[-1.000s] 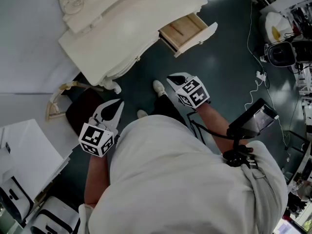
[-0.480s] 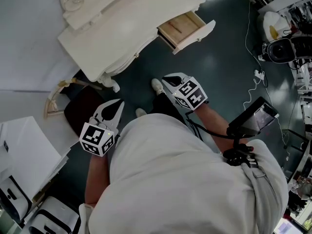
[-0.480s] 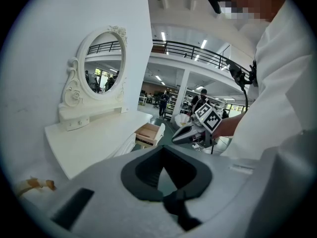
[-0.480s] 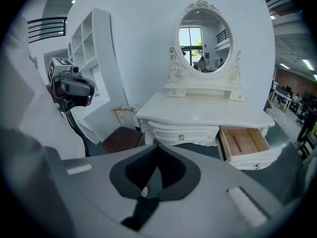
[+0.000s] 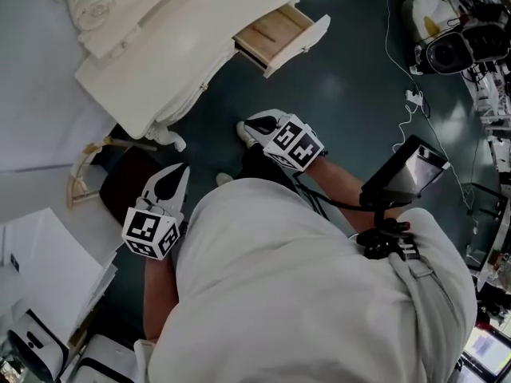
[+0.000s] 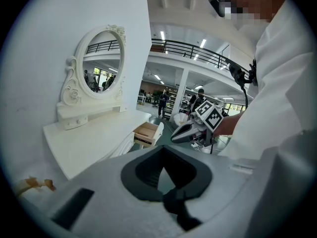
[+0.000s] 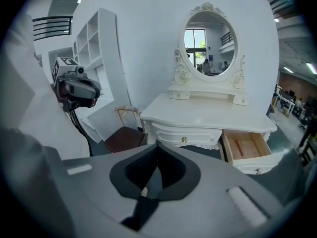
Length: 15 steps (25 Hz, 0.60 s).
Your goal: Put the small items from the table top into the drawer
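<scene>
Since a second ago the head view has slid, so that the drawer (image 5: 275, 32) and the table top (image 5: 152, 62) now sit higher and further left in it. Both grippers have kept close to the person, the right one drifting a little leftward with the rest. That drawer stands pulled out at the table's right end as the right gripper view faces it, and that view shows one slim reddish item (image 7: 239, 146) lying on its wooden floor. No small item can be made out on the table top in any view, only the oval mirror (image 7: 210, 46) on its stand at the back. A brown-seated chair (image 5: 128, 183) stands at the other end. The left gripper (image 5: 180, 169) and the right gripper (image 5: 254, 121) are both clenched on nothing, well apart from the table. My reading is that the stowing is finished or nearly so. Any next move would call for stepping in toward the table, checking the top for leftovers, and perhaps pushing the drawer home
</scene>
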Motion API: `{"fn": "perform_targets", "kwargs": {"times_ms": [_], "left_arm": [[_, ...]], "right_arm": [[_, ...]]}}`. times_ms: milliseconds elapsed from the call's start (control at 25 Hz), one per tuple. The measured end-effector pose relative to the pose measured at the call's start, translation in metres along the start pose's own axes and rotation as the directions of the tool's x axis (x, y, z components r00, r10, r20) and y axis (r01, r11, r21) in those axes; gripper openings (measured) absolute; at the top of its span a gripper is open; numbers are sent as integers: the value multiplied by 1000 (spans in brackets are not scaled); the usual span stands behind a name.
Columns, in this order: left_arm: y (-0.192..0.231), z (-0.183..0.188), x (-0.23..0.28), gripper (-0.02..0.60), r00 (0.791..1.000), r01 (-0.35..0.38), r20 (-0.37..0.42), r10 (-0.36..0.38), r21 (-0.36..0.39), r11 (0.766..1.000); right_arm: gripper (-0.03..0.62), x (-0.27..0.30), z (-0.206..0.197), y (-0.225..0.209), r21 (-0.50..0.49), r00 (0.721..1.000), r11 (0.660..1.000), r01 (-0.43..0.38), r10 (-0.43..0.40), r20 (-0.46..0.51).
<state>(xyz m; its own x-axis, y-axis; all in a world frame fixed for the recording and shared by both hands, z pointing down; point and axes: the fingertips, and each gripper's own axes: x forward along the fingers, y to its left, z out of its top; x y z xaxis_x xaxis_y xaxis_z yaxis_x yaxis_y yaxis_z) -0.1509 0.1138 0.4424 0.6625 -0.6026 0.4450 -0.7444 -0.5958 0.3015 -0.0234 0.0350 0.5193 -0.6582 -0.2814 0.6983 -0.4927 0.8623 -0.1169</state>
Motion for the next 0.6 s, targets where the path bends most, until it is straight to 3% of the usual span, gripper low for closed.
{"fn": "perform_targets", "kwargs": {"times_ms": [600], "left_arm": [[3, 5, 6, 2, 1000, 26, -11, -26, 11, 1000]], "right_arm": [[0, -1, 2, -1, -12, 1000, 1000, 13, -13, -2]]}}
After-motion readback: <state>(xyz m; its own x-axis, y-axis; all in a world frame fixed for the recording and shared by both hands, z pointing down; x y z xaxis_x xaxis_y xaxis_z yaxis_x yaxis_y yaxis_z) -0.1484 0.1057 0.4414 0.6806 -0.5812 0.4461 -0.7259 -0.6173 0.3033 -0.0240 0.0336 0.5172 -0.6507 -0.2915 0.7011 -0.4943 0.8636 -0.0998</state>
